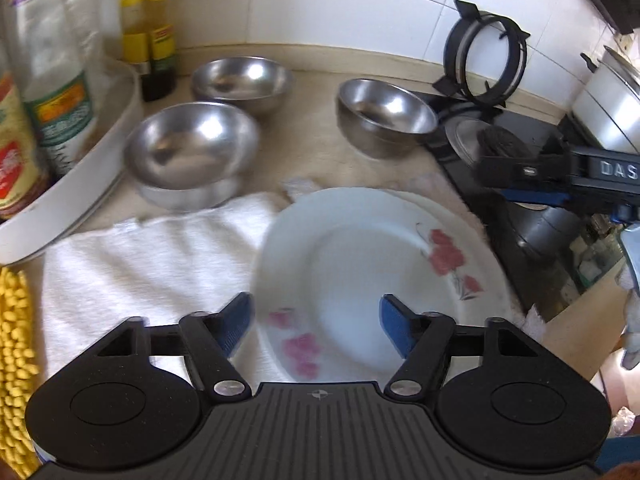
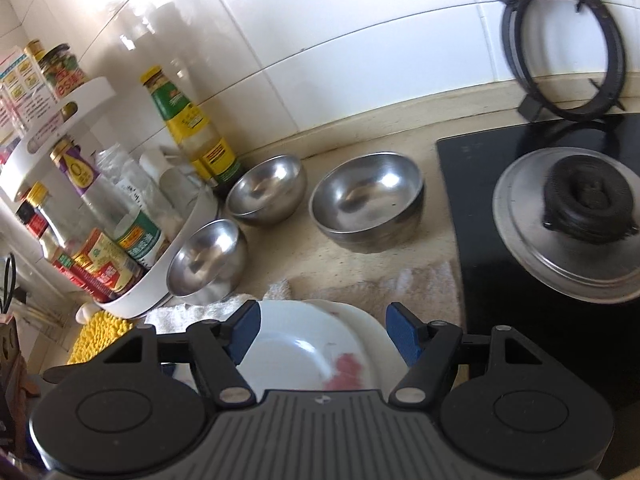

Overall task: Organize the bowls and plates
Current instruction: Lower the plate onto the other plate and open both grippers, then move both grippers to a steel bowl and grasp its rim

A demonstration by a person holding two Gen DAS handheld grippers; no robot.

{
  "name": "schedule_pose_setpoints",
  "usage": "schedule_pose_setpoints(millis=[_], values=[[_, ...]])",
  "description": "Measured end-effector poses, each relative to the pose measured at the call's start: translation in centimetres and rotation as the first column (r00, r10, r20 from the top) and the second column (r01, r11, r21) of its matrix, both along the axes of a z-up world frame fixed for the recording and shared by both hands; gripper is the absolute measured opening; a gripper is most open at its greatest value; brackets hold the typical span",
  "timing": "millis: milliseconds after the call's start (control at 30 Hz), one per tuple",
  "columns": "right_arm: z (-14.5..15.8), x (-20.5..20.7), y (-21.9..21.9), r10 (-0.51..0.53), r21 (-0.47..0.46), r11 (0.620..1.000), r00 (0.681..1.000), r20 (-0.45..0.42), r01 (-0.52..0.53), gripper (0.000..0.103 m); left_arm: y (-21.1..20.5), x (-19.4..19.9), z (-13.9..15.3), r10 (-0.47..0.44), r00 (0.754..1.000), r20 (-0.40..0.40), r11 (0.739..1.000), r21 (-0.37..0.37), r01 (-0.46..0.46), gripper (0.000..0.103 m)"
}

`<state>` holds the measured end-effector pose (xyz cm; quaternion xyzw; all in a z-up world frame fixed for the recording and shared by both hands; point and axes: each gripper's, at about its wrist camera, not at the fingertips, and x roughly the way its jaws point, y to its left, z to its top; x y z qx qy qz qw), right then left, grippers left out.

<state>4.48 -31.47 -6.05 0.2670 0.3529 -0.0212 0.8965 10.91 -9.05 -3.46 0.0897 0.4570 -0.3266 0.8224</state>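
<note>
On the beige bench (image 2: pixel 404 276), a white plate (image 1: pixel 360 264) printed with pink flowers lies on a white towel (image 1: pixel 152 264), and the right wrist view shows a second white plate (image 2: pixel 370 320) under it, its rim peeking out on the right. The left gripper (image 1: pixel 316 324) hovers over the near edge of the top plate with its jaws released, blue pads wide apart and touching nothing. The right gripper (image 2: pixel 323 330) hangs above the same stack from the stove side, its jaws also spread and empty. Behind the towel stand three steel bowls: one (image 1: pixel 192 152) just beside the white condiment rack (image 1: pixel 80 184), one (image 1: pixel 242 82) near the wall by the yellow-labelled bottle (image 1: pixel 148 12), and a larger one (image 1: pixel 384 116) next to the black stove top (image 2: pixel 520 240). In the right wrist view that larger bowl looks like two nested together. A black pan support ring (image 2: pixel 560 52) leans against the tiled wall.
</note>
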Motion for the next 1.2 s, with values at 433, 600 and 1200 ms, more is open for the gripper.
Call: schedule_pose_setpoints(millis=[433, 600, 1200], values=[[0.7, 4.7, -1.7, 0.151, -0.003, 0.988, 0.988, -0.011, -0.151, 0.08, 1.2, 2.2, 1.8, 0.2, 0.977, 0.073, 0.979, 0.012, -0.201, 0.082], [1.2, 9.8, 0.9, 0.286, -0.03, 0.957, 0.957, -0.037, -0.288, 0.08, 2.0, 4.2, 2.3, 0.333, 0.938, 0.101, 0.941, 0.028, -0.337, 0.085], [-4.4, 20.1, 6.2, 0.417, 0.127, 0.908, 0.886, -0.202, -0.399, 0.047, 1.3, 13.4, -2.1, 0.419, 0.908, 0.002, 0.906, 0.069, -0.418, 0.06]])
